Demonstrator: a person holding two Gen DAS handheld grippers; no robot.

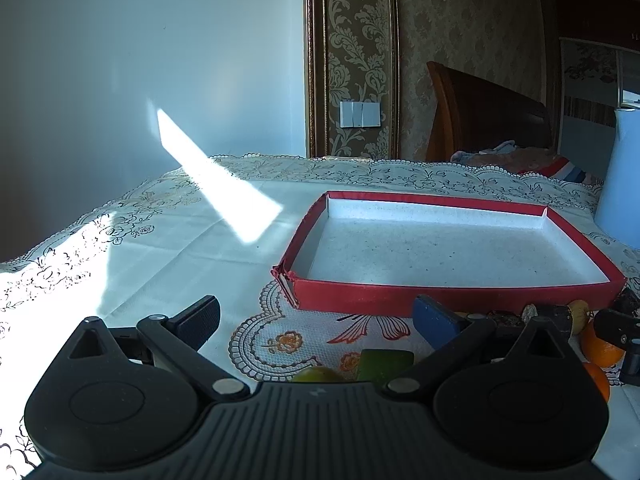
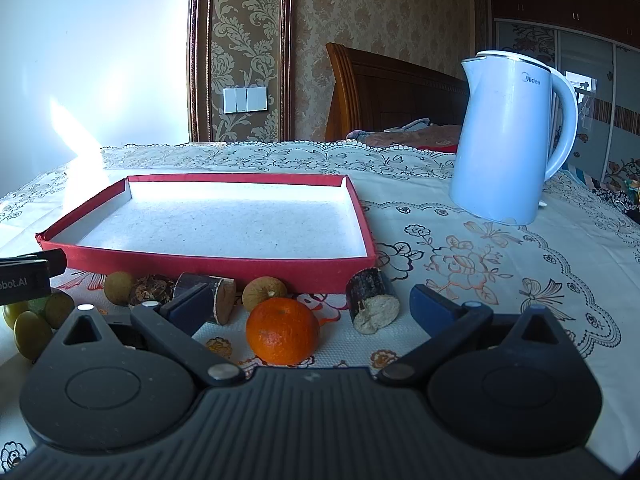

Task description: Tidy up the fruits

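A shallow red tray (image 2: 208, 258) with a white inside stands empty on the table; it also shows in the left wrist view (image 1: 452, 294). In front of it lie an orange (image 2: 282, 330), two brown round fruits (image 2: 264, 292), several green fruits (image 2: 32, 326) and two cut dark stalk pieces (image 2: 370, 300). My right gripper (image 2: 308, 308) is open, with the orange between its fingers. My left gripper (image 1: 320, 318) is open and empty, just short of the tray's near left corner, with green fruit (image 1: 314, 374) under it. Oranges (image 1: 600, 346) sit at its right.
A white electric kettle (image 2: 508, 136) stands at the back right of the table. A lace-patterned tablecloth (image 2: 480, 264) covers the table. A wooden bed headboard (image 2: 392, 92) and a wall stand behind. The left gripper's tip (image 2: 32, 272) shows at the right view's left edge.
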